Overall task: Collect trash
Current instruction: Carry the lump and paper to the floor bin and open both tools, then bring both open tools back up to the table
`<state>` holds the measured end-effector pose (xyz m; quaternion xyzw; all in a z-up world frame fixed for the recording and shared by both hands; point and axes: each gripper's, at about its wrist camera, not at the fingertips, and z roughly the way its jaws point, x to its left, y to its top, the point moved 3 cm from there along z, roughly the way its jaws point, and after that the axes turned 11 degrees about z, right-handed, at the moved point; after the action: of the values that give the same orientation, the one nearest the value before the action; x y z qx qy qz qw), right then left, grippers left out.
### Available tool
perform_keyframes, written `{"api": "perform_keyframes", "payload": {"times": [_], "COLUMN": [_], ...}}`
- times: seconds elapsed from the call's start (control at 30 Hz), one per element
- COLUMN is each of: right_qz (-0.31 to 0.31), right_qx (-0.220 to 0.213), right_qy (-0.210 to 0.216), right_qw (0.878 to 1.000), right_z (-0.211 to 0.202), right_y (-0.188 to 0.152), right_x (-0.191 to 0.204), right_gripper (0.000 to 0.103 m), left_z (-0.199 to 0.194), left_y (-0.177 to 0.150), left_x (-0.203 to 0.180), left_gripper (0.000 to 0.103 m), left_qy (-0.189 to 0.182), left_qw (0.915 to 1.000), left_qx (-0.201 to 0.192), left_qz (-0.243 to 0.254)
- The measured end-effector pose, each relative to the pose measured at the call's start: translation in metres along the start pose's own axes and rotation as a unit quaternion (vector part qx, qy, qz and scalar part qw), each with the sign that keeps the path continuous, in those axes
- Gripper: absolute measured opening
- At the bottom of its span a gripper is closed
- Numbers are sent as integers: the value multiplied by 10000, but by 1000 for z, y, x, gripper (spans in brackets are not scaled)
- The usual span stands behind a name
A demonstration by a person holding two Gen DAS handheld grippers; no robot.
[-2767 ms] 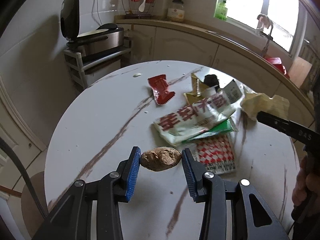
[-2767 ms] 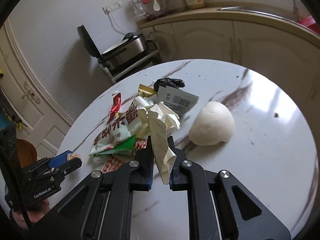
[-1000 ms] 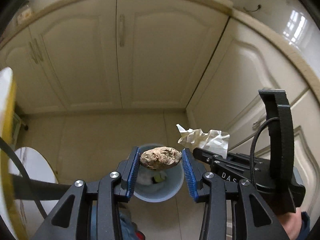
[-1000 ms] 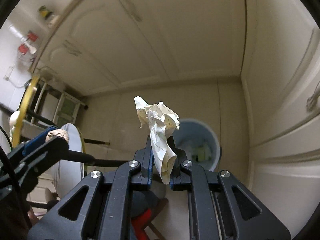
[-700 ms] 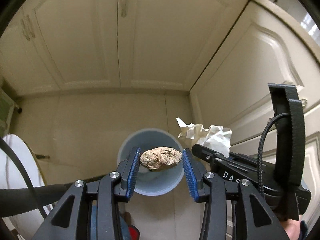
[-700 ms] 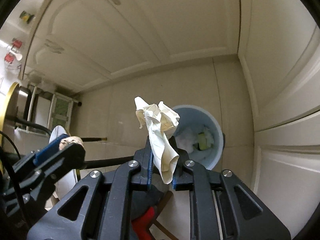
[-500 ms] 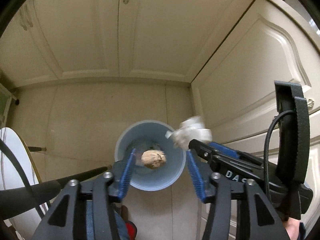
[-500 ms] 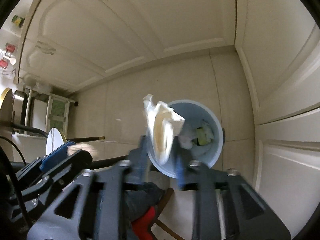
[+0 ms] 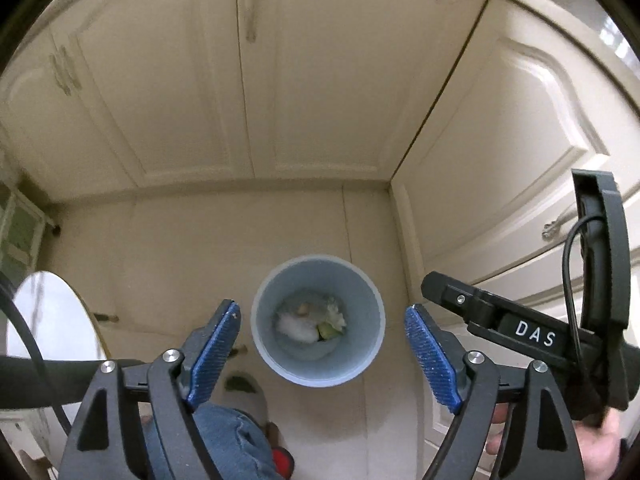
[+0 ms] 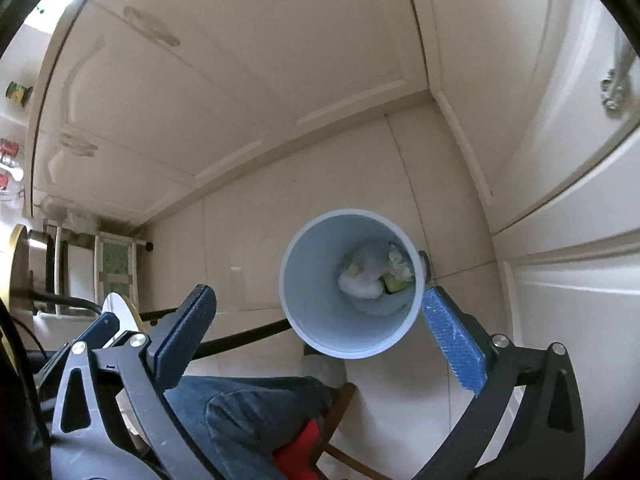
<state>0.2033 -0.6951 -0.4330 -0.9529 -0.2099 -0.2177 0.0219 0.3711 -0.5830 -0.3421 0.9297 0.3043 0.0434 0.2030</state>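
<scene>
Trash (image 9: 310, 320) crumpled in round pale-blue plastic bin (image 9: 362, 354), both ribbed-pad claws just spread wide, empty.

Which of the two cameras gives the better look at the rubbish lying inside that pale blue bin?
The right wrist view: the bin looms larger there, so the white wad and green scrap at its bottom show more clearly. In the left wrist view the bin looks smaller, its contents just small pale and green blobs.
</scene>
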Motion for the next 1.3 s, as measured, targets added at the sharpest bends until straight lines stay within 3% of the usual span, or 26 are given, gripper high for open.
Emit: {"api": "perform_keyframes", "payload": {"times": [0.23, 0.4, 0.57, 0.77, 0.9, 1.07, 1.3], "right_qz": [-75, -261, -642, -1312, -1891, -2496, -3250], "right_qx": [-433, -957, -1395, -1662, -1789, -1794, -1836], "right_qy": [282, 587, 898, 1348, 1613, 1948, 2103], "right_qw": [9986, 9933, 9840, 9680, 9520, 9314, 9036], "right_z": [-54, -115, -171, -217, -238, -243, -241], "right_y": [-7, -16, -35, -76, -117, -174, -245], "right_x": [19, 44, 87, 157, 213, 279, 351], "right_gripper": [103, 103, 103, 103, 103, 103, 103], "left_z": [-63, -134, -206, -285, -335, -385, -438], "left_y": [-17, -38, -61, -122, -169, -240, -316], "left_x": [-15, -22, -2, 44, 76, 118, 140], "left_gripper": [81, 84, 91, 99, 102, 102, 102], "left_qy": [137, 329, 598, 1078, 1486, 1955, 2528], "left_qw": [9973, 9893, 9788, 9605, 9430, 9227, 8951], "left_qx": [-690, -1379, -1949, -2547, -2866, -2996, -3058], "left_qz": [201, 344, 195, -309, -804, -1435, -2036]}}
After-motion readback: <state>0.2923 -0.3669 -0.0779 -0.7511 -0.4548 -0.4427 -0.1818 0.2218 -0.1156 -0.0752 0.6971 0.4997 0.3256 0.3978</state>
